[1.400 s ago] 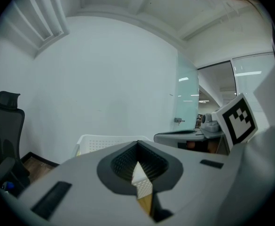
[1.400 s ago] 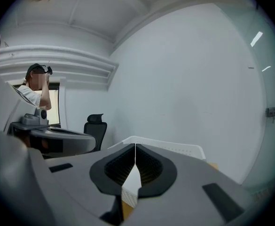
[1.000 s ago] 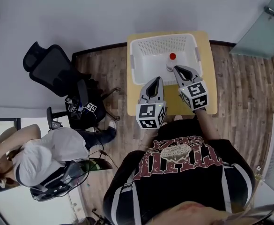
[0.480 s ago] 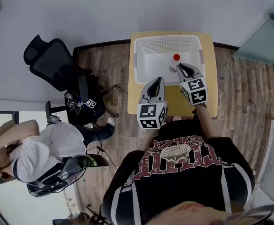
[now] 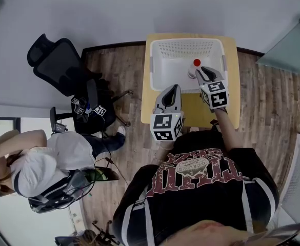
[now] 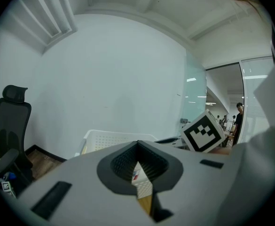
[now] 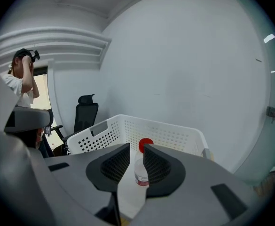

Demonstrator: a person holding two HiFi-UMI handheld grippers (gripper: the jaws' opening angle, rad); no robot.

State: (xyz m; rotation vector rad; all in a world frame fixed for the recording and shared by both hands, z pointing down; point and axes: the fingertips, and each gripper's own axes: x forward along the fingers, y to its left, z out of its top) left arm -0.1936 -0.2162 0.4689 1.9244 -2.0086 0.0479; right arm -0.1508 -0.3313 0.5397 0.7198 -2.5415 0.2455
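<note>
**Red-capped bottle in the basket, just ahead of the right gripper**

We see the small red-capped bottle (image 7: 140,170) standing upright in the white perforated basket (image 7: 104,134), near its front right corner. In the right gripper view it sits in line with the gap of the right gripper (image 7: 136,149). Those jaws stand a little apart and close on nothing. From the head view, the gripper's tips reach over the basket's front rim, just short of the bottle.

The bottle is the only thing we can make out in the basket. The basket stands on a small wooden table (image 5: 233,81) and fills its far half.

The left gripper (image 6: 137,143) hangs over the table's front left edge, beside the basket's front wall. Its jaws are pressed together and hold nothing.

To the left, on the wood floor (image 5: 114,76), stands a black office chair (image 5: 57,68), well apart from the table. A second person (image 5: 37,163) in a white top is further off.
</note>
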